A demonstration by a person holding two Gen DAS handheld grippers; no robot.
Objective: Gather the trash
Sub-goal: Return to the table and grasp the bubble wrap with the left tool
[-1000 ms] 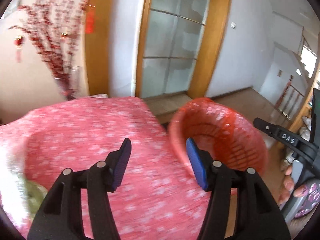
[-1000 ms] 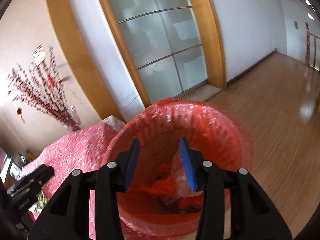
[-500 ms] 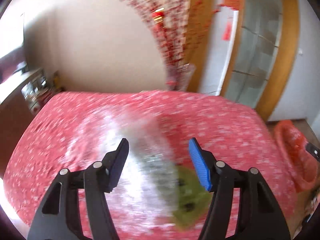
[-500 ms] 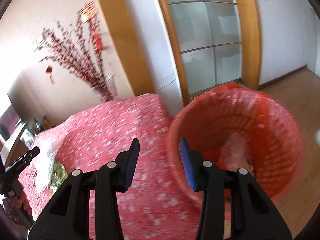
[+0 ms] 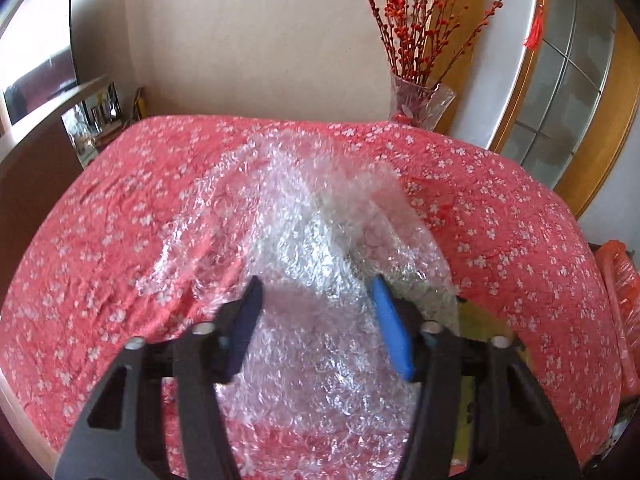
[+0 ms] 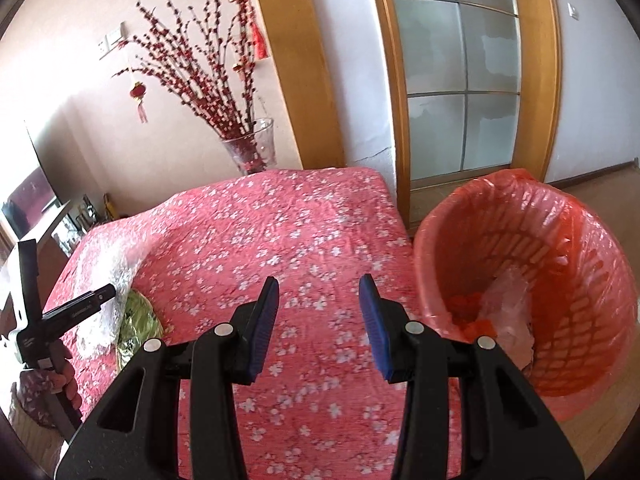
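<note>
Pickup step in hand: left gripper (image 5: 316, 292) agape over bubble wrap (image 5: 320, 240) at table's (image 6: 280, 216) left edge, nothing held; closing needed next; right gripper (image 6: 319, 294) agape, empty, beside bin (image 6: 560, 248)

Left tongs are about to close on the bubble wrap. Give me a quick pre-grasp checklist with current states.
1. Left tongs open: ok, jaws spread wide.
2. Bubble wrap between the jaws: ok, it fills the gap.
3. Pads touching the wrap: cannot tell.
4. Green packet clear of the grasp: not ok, it lies partly under the wrap beside the blue pad.
5. Right tongs free: ok, open and empty above the tablecloth.
6. Trash basket ready: ok, lined, beside the table, with room left.
</note>
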